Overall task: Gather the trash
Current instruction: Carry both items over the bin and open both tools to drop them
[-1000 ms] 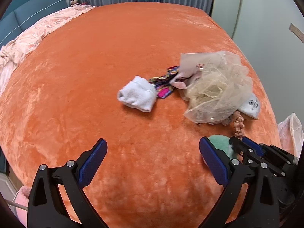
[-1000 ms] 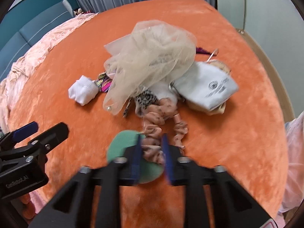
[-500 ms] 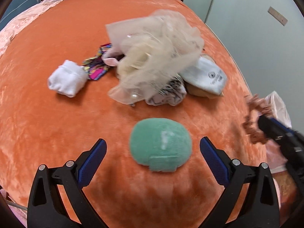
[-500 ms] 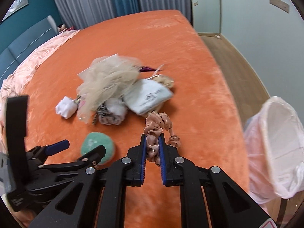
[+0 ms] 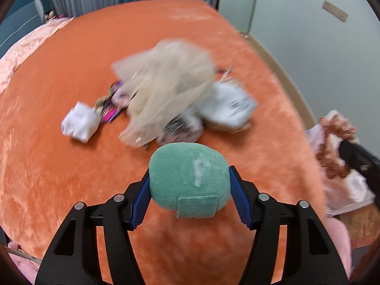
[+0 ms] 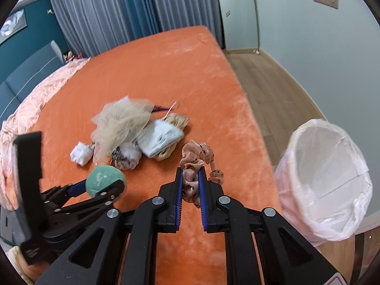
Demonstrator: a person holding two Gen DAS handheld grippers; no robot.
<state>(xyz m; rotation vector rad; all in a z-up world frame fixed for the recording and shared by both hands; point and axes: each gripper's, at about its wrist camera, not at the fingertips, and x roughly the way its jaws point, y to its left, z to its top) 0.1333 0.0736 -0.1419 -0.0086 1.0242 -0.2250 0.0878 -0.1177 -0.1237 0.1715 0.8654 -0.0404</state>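
Green plush pad (image 5: 190,180), near edge of orange bed (image 5: 71,185), sits betw. the closing jaws of the L gripper (image 5: 189,197), blue pads (image 5: 234,185) at or nearly at its flanks; pink scrunchie (image 6: 192,166) is pinched firmly in the R gripper (image 6: 190,185), clear of the bed, w/ the lined bin (image 6: 327,166) to its right beside the bed. Step in hand, judged: carry scrunchie to bin while L secures pad; next calls for R to get over the bin mouth & release, L to finish its squeeze & lift. Both grippers angle steeply down, R beside L; rest of pile (tulle (image 5: 166,90), white sock (image 5: 79,124)) lies further back.
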